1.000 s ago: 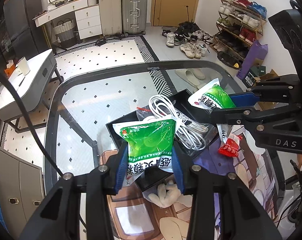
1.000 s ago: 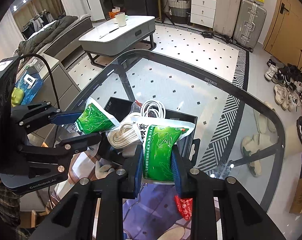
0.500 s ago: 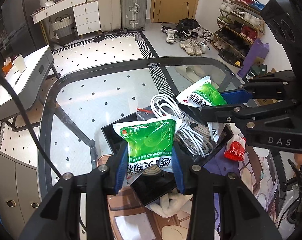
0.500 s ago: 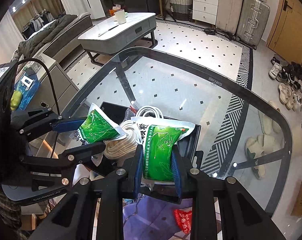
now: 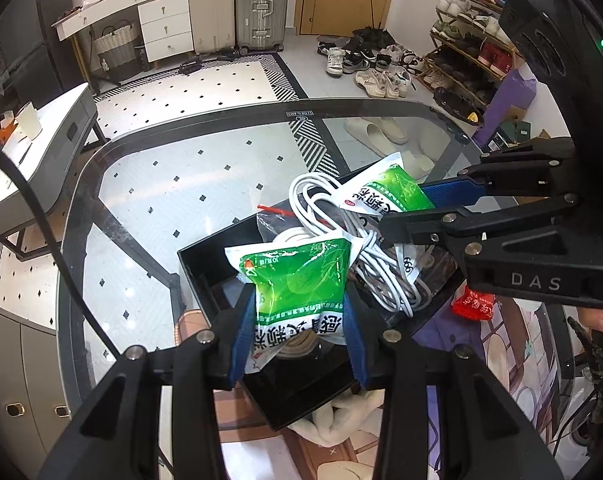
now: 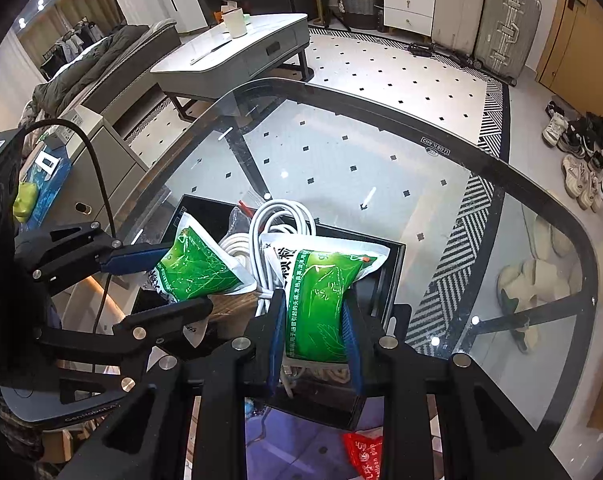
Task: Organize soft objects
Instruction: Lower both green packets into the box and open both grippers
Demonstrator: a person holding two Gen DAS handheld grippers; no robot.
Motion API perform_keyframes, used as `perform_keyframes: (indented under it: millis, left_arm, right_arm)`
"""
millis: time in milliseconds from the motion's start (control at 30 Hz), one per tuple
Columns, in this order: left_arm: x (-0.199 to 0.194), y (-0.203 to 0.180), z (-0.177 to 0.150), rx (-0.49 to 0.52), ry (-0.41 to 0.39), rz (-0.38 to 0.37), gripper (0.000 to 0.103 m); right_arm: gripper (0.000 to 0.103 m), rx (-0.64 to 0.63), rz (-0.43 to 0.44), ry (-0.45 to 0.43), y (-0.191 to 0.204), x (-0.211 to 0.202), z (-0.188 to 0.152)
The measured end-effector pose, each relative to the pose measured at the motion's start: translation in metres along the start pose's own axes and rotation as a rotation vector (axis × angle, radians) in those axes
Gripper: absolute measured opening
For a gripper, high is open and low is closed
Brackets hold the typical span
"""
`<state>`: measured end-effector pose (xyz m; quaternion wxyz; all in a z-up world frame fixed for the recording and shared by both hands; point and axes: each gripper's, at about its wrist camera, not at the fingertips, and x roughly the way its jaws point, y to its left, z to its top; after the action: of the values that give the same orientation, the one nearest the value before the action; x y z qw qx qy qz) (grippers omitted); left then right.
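Note:
My left gripper (image 5: 297,320) is shut on a green and white soft pouch (image 5: 297,284), held over a black open box (image 5: 205,256) on the glass table. It also shows in the right wrist view (image 6: 189,280), with its pouch (image 6: 197,268). My right gripper (image 6: 313,332) is shut on a second green pouch (image 6: 325,280), also over the box (image 6: 393,264); it shows in the left wrist view (image 5: 417,204) with its pouch (image 5: 389,192). A coil of white cable (image 5: 333,216) and a clear bag lie in the box between the pouches.
The glass table rim (image 5: 205,124) curves beyond the box. A red packet (image 5: 473,304) lies right of the box on a printed mat (image 5: 521,344). A white cloth (image 5: 341,412) lies under the box's near edge. Floor, shoes and luggage lie beyond.
Both grippers have moved forward with their pouches and now hang over the black box. The right pouch has come closer to the cable coil.

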<state>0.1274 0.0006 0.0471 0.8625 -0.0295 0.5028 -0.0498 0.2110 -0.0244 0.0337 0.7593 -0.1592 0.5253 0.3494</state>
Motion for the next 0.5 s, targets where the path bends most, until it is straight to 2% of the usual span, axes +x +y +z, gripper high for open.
perform_keyframes:
  millis: [500]
  left_arm:
    - [0.017, 0.0, -0.003, -0.003, 0.022, -0.002, 0.039]
  right_arm:
    - [0.026, -0.001, 0.016, 0.034, 0.0, 0.022, 0.001]
